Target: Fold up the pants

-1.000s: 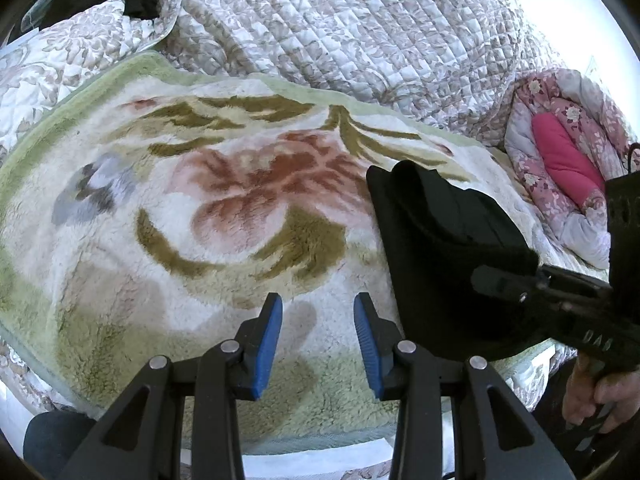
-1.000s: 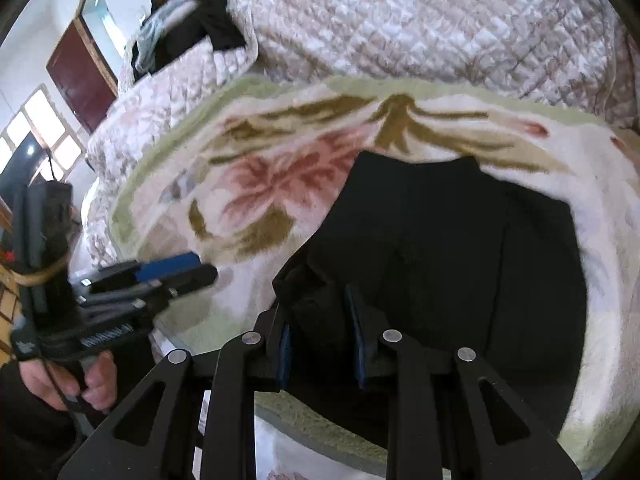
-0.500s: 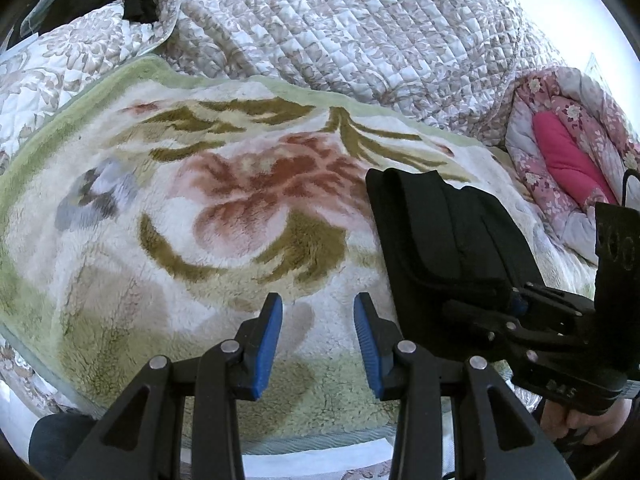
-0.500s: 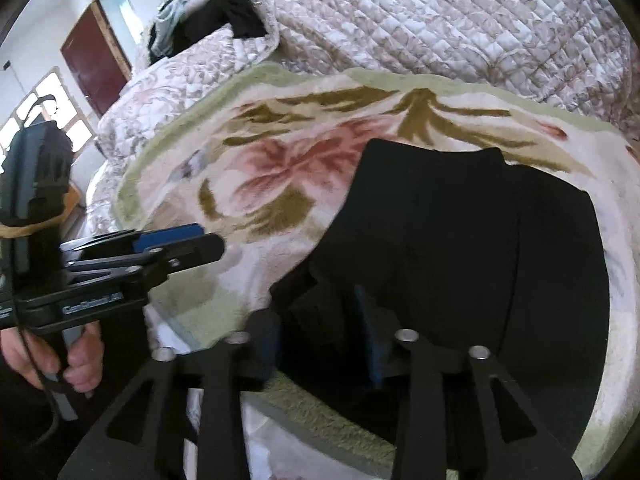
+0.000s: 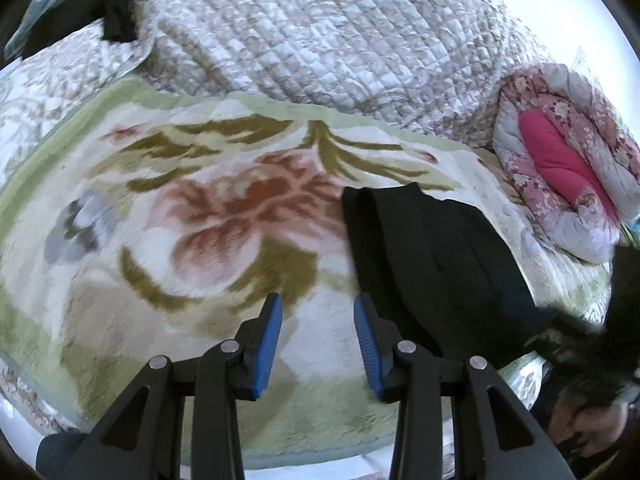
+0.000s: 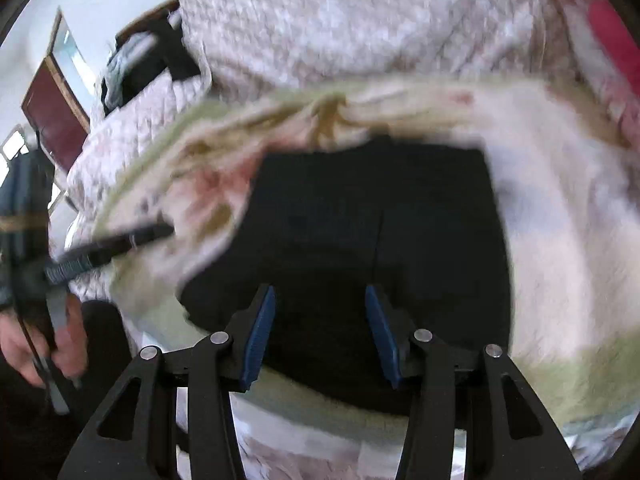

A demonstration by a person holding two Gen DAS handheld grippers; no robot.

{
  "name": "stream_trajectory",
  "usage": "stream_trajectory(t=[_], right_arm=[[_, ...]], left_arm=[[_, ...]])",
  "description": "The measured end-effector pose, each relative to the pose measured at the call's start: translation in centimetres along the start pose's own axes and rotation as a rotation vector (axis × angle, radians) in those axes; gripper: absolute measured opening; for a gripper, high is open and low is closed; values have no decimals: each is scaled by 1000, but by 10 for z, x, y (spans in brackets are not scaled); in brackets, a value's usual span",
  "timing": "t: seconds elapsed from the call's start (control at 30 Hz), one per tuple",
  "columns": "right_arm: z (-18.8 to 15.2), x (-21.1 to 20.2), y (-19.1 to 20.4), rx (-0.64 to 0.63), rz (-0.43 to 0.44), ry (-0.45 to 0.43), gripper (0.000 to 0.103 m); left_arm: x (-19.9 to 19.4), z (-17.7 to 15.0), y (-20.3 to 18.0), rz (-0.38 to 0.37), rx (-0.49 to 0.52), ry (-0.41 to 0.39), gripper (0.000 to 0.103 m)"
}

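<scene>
The black pants (image 5: 432, 264) lie folded into a flat rectangle on the floral plush blanket (image 5: 208, 240). In the right wrist view the pants (image 6: 376, 232) fill the middle, blurred by motion. My right gripper (image 6: 320, 300) is open and empty just above their near edge. My left gripper (image 5: 318, 308) is open and empty over bare blanket, to the left of the pants. The right gripper shows as a dark blur at the right edge of the left wrist view (image 5: 576, 340). The left gripper shows at the left of the right wrist view (image 6: 112, 244).
A quilted beige bedspread (image 5: 320, 40) rises behind the blanket. A rolled pink floral quilt (image 5: 560, 156) lies at the right. Dark clothes (image 5: 108, 16) are piled at the far left corner. The blanket's front edge (image 5: 280, 444) runs along the bed edge near me.
My right gripper has let go of the pants, opened and drawn back. The pants' near edge now lies flat. The left gripper has hardly moved.
</scene>
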State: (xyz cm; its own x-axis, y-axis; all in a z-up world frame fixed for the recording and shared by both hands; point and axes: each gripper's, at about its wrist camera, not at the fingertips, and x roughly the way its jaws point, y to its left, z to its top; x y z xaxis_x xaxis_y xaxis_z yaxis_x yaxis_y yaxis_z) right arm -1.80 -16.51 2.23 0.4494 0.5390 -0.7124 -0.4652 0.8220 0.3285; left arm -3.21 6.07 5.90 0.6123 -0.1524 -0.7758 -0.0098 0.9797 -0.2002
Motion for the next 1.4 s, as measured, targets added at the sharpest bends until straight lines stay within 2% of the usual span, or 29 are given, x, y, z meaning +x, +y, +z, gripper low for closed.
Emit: stream_trajectory(t=[0.1,0.2,0.3,0.33,0.4,0.6,0.67,0.7,0.73,0.9,1.1,1.13,1.2,1.4], right_arm=[[10,-2,-2,17,53,18,47],[23,-12,-19,59,12,-52,47],[39,-13,-40,82,-54,-73,46],[46,-12,-47,80,-68,-77,34],[58,-6,-58,78,-92,-70,20],[80,31,-92,73,-152,-22,20],[77,47,-108,95,-169,9,11],[75,49,-113,94,-162,-15,6],[72,49,-116,92,-152,-37,4],[71,40,-121,134,-113,-33,4],[52,-5,-90,89,-140,-61,8],[47,-10,-86,83,-142,-63,9],[28,-24,-71,68,-139,-68,17],[-12,-38,-28,-18,-151,-47,17]], left_arm=[[6,9,-16,-23,40,-1,40],[12,23,-34,-51,71,-17,40],[21,40,-55,-75,114,-39,40],[26,45,-61,-85,128,-44,40],[41,54,-73,-107,154,-45,40],[93,60,-77,-73,167,19,40],[103,57,-70,-55,156,21,43],[104,55,-67,-60,151,15,43],[105,54,-64,-75,144,11,43],[108,50,-66,-62,171,-10,44],[92,54,-65,-54,167,3,44],[84,52,-64,-49,164,0,43],[69,47,-61,-61,153,-9,43],[14,15,-60,-104,150,-45,43]])
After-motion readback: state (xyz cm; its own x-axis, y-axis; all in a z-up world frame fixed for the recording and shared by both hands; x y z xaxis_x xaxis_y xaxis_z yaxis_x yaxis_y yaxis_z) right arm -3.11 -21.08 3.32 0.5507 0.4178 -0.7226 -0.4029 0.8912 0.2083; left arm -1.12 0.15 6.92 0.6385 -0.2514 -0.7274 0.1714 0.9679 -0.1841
